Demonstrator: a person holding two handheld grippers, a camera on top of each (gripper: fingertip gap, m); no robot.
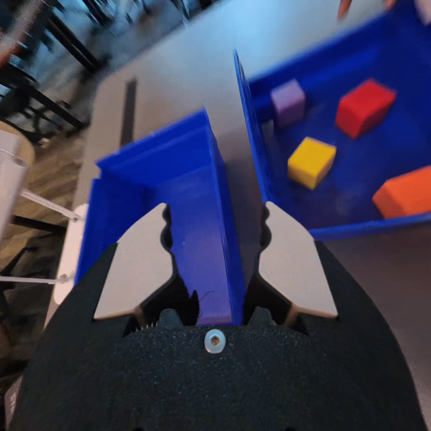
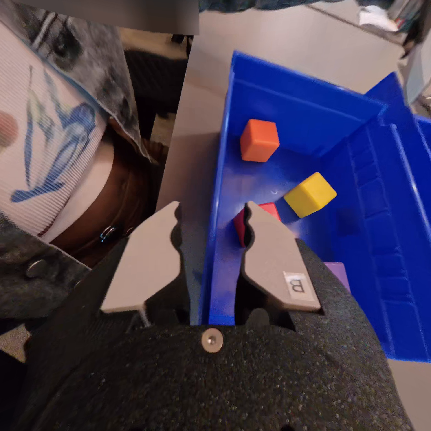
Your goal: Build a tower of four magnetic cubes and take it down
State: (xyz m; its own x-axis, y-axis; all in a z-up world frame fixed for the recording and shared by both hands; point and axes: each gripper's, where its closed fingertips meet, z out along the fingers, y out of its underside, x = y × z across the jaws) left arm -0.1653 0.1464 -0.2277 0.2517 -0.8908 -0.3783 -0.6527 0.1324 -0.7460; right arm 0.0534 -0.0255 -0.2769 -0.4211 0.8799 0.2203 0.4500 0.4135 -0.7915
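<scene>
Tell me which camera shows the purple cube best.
The left wrist view: the purple cube sits whole, though blurred, in the blue bin. In the right wrist view only a corner of it peeks out from behind the right gripper.

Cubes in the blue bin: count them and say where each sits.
4, all loose on the floor of the blue bin: orange cube, yellow cube, red cube, purple cube. The right tongs partly cover the red and purple; more may be hidden.
</scene>
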